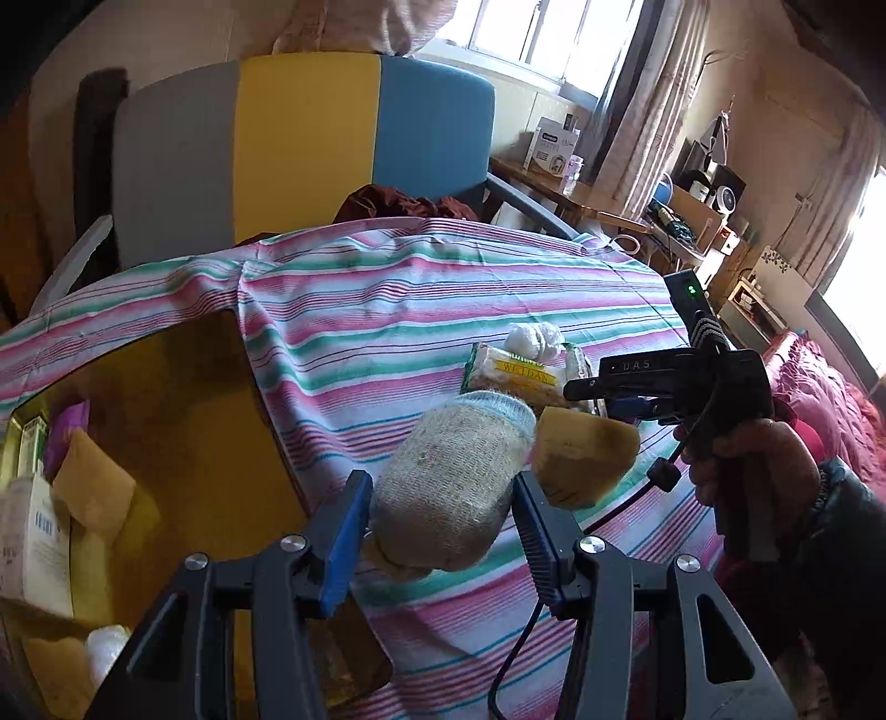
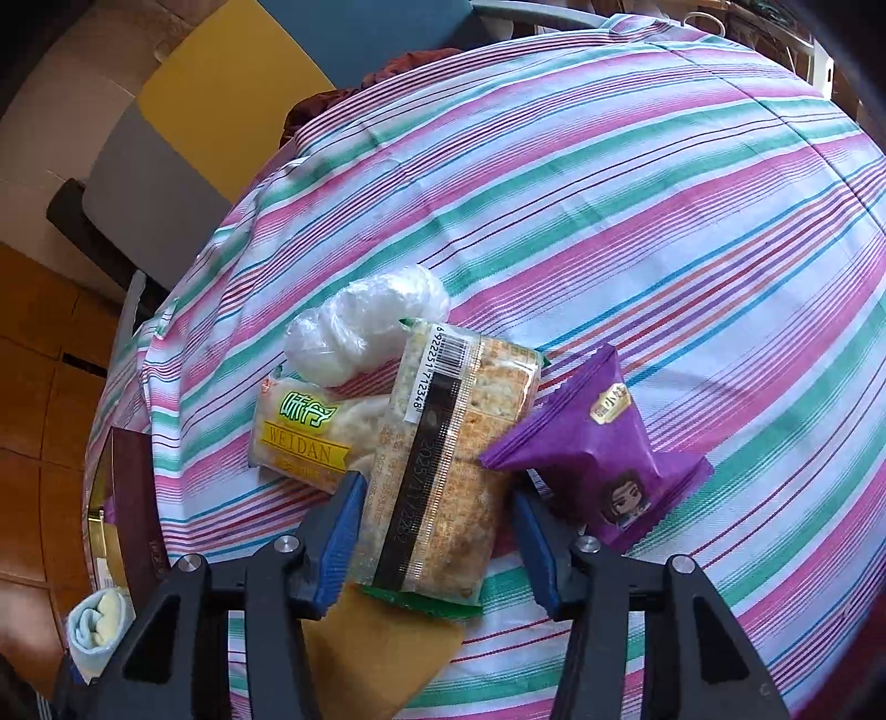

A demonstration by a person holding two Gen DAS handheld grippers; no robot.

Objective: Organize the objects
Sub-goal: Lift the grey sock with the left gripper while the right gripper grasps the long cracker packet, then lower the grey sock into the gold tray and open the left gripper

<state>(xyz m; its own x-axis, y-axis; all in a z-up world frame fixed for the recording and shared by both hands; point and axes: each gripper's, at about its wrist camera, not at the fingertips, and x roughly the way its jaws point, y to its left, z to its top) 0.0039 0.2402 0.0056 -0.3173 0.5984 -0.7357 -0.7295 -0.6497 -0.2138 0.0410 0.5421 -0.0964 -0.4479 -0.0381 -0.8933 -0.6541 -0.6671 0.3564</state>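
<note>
Left gripper pinching rolled sock, long axis pointing upper right; right gripper pinching cracker pack, lengthwise up-frame.

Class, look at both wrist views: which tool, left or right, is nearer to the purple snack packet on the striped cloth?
Right. The right tool straddles a cracker packet right beside the purple snack packet. The left tool holds a rolled sock farther off, near the box.

A striped cloth in pink, green and white covers the table; behind it stands a chair with grey, yellow and blue panels, and a dark red garment lies on its seat; curtains hang by the bright window; a cluttered desk stands near the wall.
</note>
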